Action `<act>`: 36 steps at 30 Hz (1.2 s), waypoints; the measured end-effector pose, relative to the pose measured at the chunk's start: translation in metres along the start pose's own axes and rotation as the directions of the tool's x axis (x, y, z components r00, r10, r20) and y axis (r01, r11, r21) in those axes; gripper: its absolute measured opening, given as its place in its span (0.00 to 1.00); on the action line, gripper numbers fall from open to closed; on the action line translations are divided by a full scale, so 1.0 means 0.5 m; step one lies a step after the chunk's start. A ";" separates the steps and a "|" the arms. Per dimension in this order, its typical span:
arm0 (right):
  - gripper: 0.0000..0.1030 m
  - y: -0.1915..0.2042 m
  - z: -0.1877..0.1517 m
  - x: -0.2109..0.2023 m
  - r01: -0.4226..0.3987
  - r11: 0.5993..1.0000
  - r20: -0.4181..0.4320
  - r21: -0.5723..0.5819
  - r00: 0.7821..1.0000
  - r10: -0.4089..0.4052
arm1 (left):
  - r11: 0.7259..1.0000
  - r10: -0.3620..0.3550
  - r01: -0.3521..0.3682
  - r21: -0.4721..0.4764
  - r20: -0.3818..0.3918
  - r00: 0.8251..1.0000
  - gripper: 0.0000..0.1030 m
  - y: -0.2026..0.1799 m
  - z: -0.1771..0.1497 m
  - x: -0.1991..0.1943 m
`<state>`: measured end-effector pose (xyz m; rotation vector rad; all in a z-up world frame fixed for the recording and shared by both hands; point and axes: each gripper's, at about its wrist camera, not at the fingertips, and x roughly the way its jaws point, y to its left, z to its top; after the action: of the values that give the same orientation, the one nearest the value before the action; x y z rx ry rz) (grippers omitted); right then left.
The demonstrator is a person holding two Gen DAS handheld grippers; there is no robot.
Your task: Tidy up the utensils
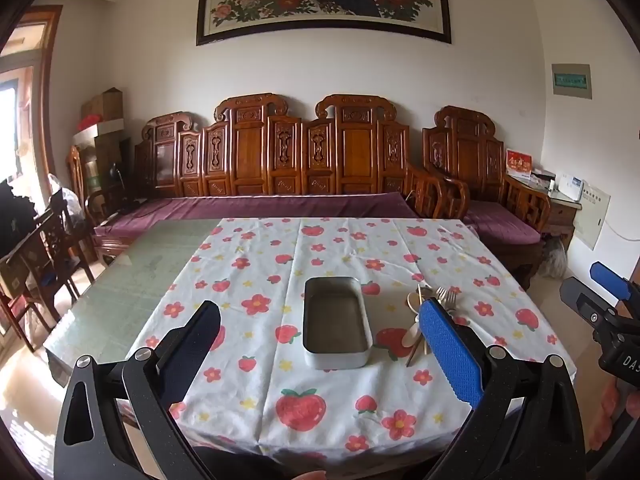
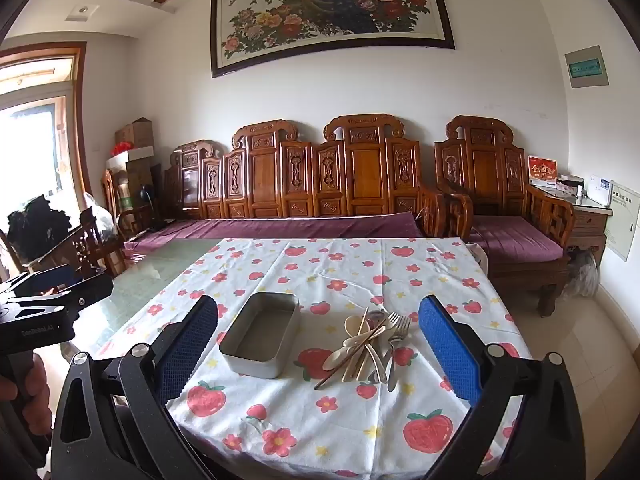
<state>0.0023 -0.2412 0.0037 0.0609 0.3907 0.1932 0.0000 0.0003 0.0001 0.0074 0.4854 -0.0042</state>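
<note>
Utensils (image 2: 370, 344) lie in one loose heap on the white tablecloth printed with red strawberries and flowers (image 2: 320, 432): pale cream plastic spoons, thin wooden chopsticks and silver metal forks, crossed over one another. Just beside the heap, on its left in the right wrist view, stands the empty rectangular grey metal tin with rounded corners (image 2: 262, 334), apart from the pile and not touching it.

Both claws are spread wide and carry nothing. The right gripper (image 2: 318, 344) hangs over the near table edge with the heap framed between its blue pads. The left gripper (image 1: 320, 338) frames the tin, and its right blue pad hides part of the heap.

Nothing has gone into the tin yet, so the step in hand is probably the first pick. It would go best from the top of the pile: the uppermost spoon or chopstick, taken across its handle where it stands clear of its neighbours, so the rest are not dragged along. The forks at the right edge of the heap look the easiest to separate. The left claw could steady the tin, which seems light enough to slide on cloth.

Readable writing is scant: "DAS" on the right gripper's body in the left view, and faint lettering, seemingly "GenRobot.AI", on the left gripper's body in the right view. The characters on the framed peacock painting (image 2: 332, 4) and the red card are too small to read.
</note>
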 end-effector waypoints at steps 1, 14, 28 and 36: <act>0.98 0.000 0.000 0.000 -0.002 1.000 0.000 0.002 1.000 0.002 | 1.000 0.001 -0.001 0.002 -0.002 1.000 0.94 0.000 0.000 0.000; 0.98 -0.002 0.002 -0.001 -0.004 1.000 -0.001 0.005 1.000 0.004 | 1.000 -0.002 0.002 0.000 0.006 1.000 0.94 -0.017 0.000 0.006; 0.98 0.003 0.002 -0.004 -0.007 1.000 0.007 0.002 1.000 0.007 | 1.000 -0.018 0.018 -0.010 0.016 1.000 0.94 -0.016 0.016 -0.007; 0.98 0.003 -0.001 -0.005 -0.007 1.000 0.011 0.002 1.000 0.007 | 1.000 -0.021 0.021 -0.012 0.019 1.000 0.94 -0.019 0.017 -0.009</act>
<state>-0.0006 -0.2401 0.0046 0.0652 0.3803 0.1996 -0.0002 -0.0090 0.0098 -0.0099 0.4667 -0.0218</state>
